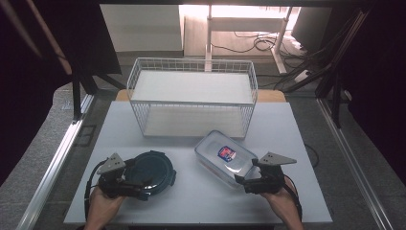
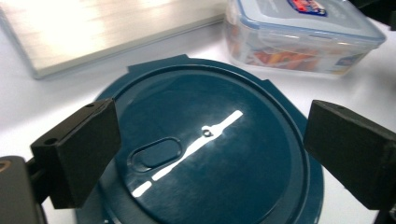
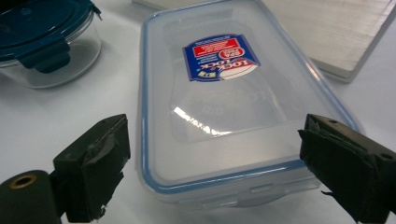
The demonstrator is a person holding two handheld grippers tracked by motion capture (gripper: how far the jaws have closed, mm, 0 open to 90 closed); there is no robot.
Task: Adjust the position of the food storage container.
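Both claws, left (image 1: 143, 184) and right (image 1: 242, 178), hover wide open, straddling the round blue-lidded container (image 1: 152, 168) and clear rectangular box (image 1: 225, 156) respectively, likely poised for lifting toward the wire basket (image 1: 191, 64) beyond.

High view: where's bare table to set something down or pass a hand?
Free: the strip between the round container and the rectangular container, in front of the wire basket; also the table right of the rectangular container. Crowded: front corners, where the left gripper and right gripper sit.
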